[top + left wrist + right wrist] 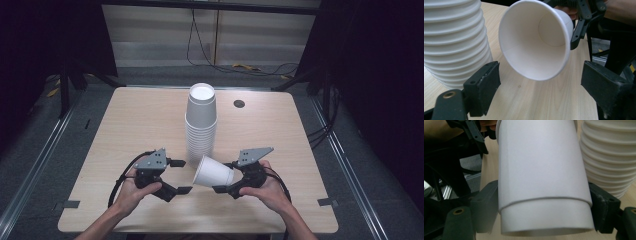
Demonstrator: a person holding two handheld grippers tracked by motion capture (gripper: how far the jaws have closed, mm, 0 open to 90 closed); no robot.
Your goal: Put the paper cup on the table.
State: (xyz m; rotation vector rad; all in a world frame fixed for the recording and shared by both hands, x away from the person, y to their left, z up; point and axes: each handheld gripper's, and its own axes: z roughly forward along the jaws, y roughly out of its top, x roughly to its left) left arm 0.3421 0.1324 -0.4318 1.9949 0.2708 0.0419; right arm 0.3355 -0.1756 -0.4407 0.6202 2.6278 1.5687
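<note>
Jaws of right gripper [224, 180] pinch cup [214, 171] sideways above tabletop [150, 120], near stack [201, 125]; left gripper [181, 176] jaws spread, empty. Risk: hard squeeze crushes cup; swing topples stack.

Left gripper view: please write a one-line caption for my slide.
The right gripper holds a white paper cup sideways, mouth toward the open left jaws, beside a cup stack.
</note>
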